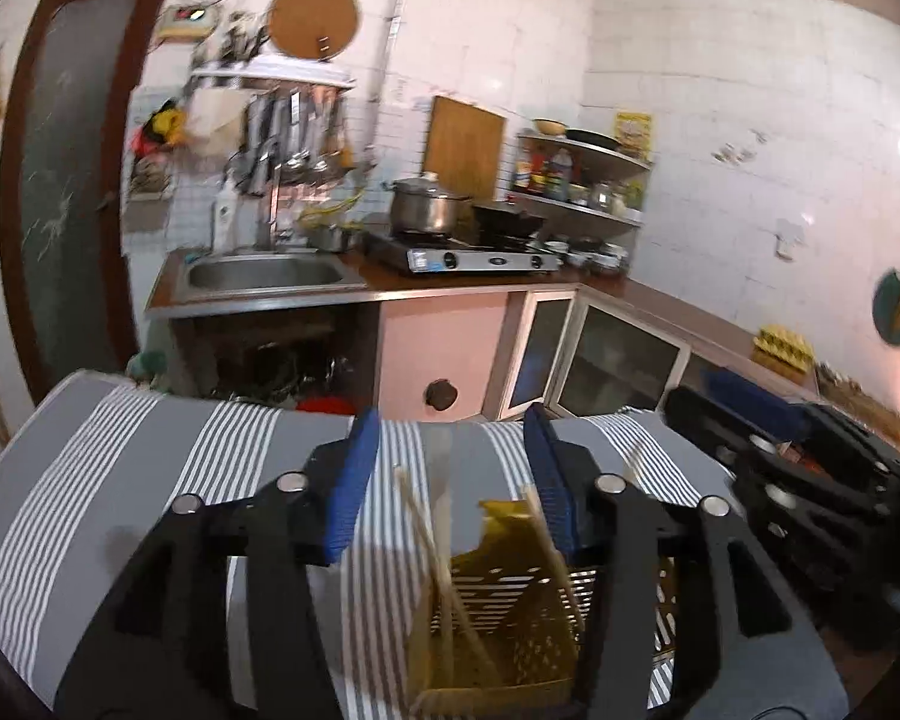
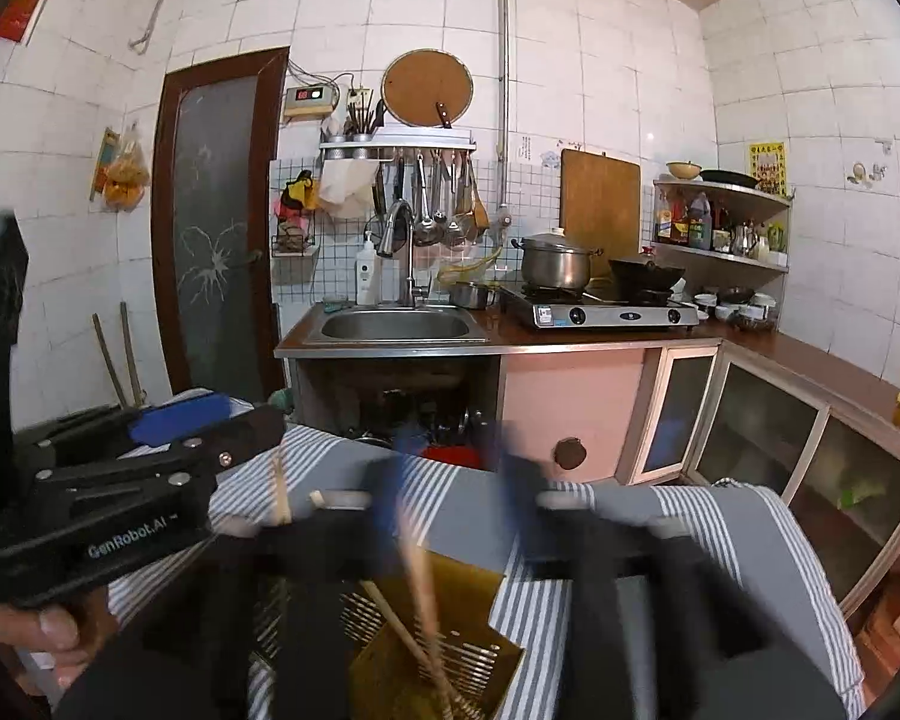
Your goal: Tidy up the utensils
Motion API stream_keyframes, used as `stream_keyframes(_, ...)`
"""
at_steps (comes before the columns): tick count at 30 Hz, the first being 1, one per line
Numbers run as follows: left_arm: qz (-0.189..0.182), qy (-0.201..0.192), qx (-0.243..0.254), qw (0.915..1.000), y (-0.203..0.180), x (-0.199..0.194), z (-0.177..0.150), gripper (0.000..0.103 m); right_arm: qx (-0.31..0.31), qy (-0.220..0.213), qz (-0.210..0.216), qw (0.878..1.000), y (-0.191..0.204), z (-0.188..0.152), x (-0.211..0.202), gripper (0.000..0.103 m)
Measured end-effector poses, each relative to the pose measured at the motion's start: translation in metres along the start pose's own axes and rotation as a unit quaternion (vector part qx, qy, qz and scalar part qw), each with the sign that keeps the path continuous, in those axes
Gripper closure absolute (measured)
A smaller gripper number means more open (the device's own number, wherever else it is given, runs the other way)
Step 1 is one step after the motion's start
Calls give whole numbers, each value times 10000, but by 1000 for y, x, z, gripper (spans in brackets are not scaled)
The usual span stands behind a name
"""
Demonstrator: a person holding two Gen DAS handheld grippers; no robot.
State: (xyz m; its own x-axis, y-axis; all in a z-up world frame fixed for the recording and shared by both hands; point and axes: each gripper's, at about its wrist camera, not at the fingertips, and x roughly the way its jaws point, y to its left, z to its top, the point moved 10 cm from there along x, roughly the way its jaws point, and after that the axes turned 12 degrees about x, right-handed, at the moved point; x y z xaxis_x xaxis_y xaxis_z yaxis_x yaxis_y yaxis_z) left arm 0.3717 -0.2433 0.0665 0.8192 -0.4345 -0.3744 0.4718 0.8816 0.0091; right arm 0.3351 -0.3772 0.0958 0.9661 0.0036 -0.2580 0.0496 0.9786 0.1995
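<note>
A yellow slotted utensil holder [image 1: 510, 600] stands on a grey-and-white striped cloth [image 1: 120, 480] with wooden chopsticks [image 1: 426, 534] leaning in it. My left gripper [image 1: 450, 480] hovers just over the holder, its blue pads apart; the chopsticks rise between them without being pinched. In the right wrist view my right gripper [image 2: 459, 492] is blurred, jaws apart above the same holder [image 2: 438, 648], a chopstick [image 2: 417, 570] standing loose between its fingers. The left gripper [image 2: 252, 414] shows at the left there, held by a hand [image 2: 48, 624]. The right gripper [image 1: 708, 402] shows at the right edge of the left view.
The cloth-covered table ends ahead of the holder. Beyond it lie a counter with a steel sink [image 2: 396, 324], a two-burner stove [image 2: 606, 312] bearing a pot and a wok, a corner shelf with bottles [image 2: 720, 222] and glass-fronted cabinets [image 2: 750, 420] on the right.
</note>
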Motion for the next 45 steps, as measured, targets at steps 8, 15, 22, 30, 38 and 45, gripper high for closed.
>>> stream_keyframes(8, 402, 44, -108, 9991, 41, -28, -9, 54, 181, -51, -293, 9994, -28, -1, -36, 49)
stream_keyframes(15, 484, 242, 286, 9981, 55, -91, -60, 52, 428, 539, -854, 9940, -86, -57, -101, 49)
stream_keyframes(22, 738, 628, 107, 9952, 64, -159, -148, 44, 846, 888, -1226, 9848, -137, -144, -189, 49)
stream_keyframes(30, 880, 990, -188, 9910, 62, -219, -231, 42, 1306, 1355, -1945, 9627, -180, -226, -248, 49)
stream_keyframes(38, 827, 1376, -435, 9861, 63, -221, -272, 40, 1197, 1300, -1915, 9655, -167, -224, -257, 49)
stream_keyframes(45, 859, 1215, -331, 9883, 59, -228, -261, 40, 1134, 1296, -1830, 9679, -158, -228, -259, 49)
